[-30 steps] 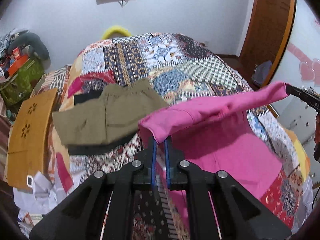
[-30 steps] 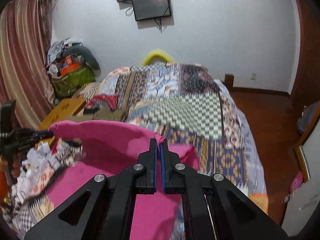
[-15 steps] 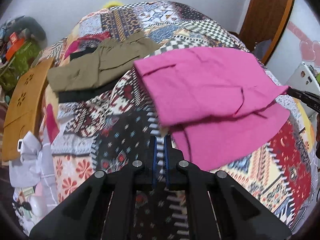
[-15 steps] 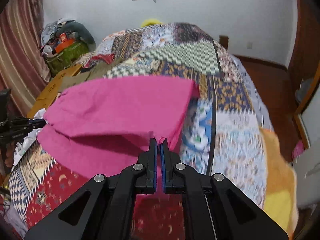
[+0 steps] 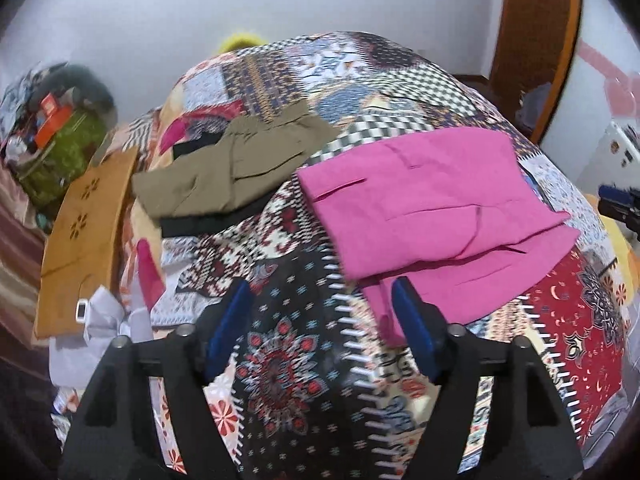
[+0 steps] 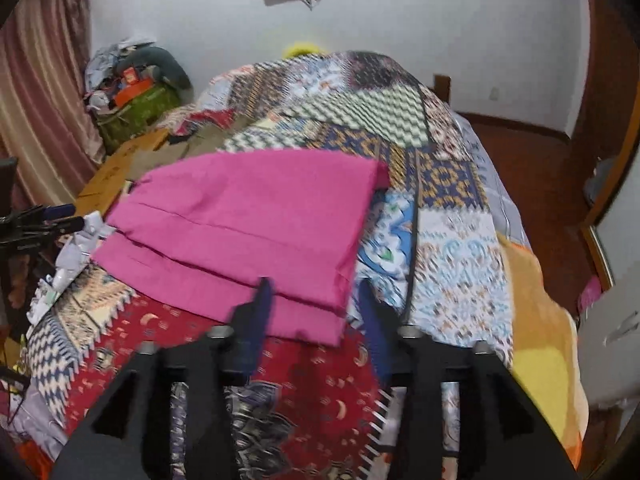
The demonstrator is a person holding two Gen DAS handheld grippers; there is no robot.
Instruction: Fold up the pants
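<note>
The pink pants (image 5: pixel 424 204) lie folded over on the patchwork bed cover, the upper layer set back from the lower layer's near edge; they also show in the right wrist view (image 6: pixel 256 224). My left gripper (image 5: pixel 322 304) is open and empty, just in front of the pants' near left corner. My right gripper (image 6: pixel 316 300) is open and empty, its fingers at the pants' near right corner. The right gripper's tip shows at the right edge of the left wrist view (image 5: pixel 620 204). The left gripper shows at the left edge of the right wrist view (image 6: pixel 44 220).
Folded olive pants (image 5: pixel 236 168) on a dark garment (image 5: pixel 200 224) lie at the bed's left. The patchwork bed cover (image 5: pixel 304 380) spans the bed. An orange wooden board (image 5: pixel 84 232) and crumpled white cloth (image 5: pixel 100 320) lie left of the bed. A wooden door (image 5: pixel 536 40) stands right.
Both grippers carried the pants' edge forward and down, folding the pants over, then opened and let go. Both have pulled back a little from the cloth.
</note>
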